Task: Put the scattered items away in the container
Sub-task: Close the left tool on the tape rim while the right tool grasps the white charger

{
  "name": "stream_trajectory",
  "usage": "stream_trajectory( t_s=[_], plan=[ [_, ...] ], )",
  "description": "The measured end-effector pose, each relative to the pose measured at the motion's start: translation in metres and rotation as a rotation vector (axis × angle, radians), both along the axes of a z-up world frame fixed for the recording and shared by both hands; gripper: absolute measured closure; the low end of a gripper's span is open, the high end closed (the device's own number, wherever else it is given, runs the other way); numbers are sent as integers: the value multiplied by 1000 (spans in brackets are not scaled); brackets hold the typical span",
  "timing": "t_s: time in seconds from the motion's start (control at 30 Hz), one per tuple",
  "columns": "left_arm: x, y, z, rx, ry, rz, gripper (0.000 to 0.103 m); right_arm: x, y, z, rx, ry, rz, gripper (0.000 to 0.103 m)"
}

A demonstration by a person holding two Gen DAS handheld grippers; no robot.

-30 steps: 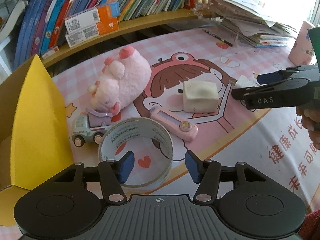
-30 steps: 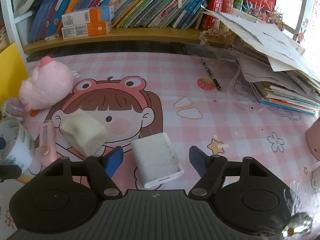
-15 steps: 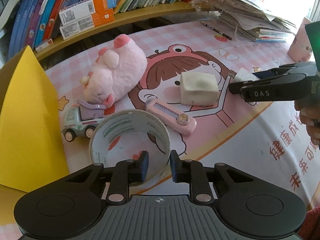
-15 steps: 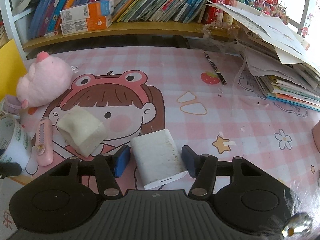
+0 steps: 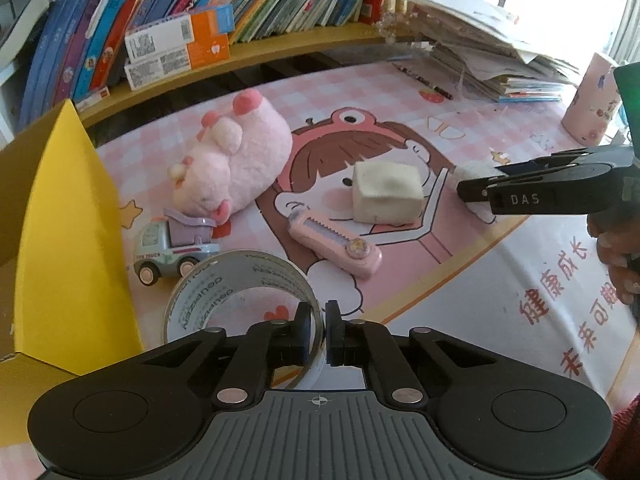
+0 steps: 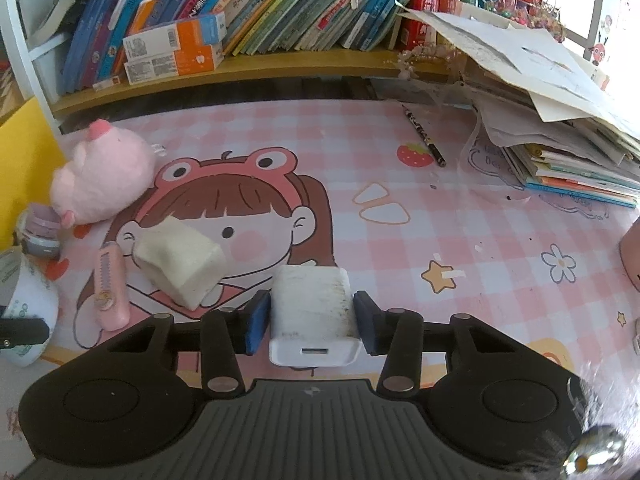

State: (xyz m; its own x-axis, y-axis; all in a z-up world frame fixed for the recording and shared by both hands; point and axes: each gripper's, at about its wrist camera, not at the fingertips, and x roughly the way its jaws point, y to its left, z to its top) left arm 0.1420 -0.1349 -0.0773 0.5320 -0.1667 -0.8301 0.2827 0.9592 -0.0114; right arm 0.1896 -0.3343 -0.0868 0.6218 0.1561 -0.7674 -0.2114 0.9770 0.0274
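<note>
The left gripper (image 5: 318,334) sits low over the bench with its two fingers (image 5: 303,330) pulled close, pinching the thin wall of the tape roll (image 5: 240,292) between them. The right gripper (image 6: 313,316) is low too, and its blue-tipped fingers (image 6: 256,318) press on both sides of the white charger (image 6: 314,318). In the left view the right gripper reaches in from the right side, held by the person's right hand (image 5: 618,256).

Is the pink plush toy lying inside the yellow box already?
No, the pink plush toy lies on the table mat, beside the yellow box.
</note>
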Motion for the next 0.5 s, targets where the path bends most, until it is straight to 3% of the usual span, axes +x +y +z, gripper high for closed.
stream_trajectory(
  t_s=[0.5],
  plan=[
    [-28, 5, 30, -42, -99, -6, 97, -42, 13, 26, 25, -35, 32, 60]
  ],
)
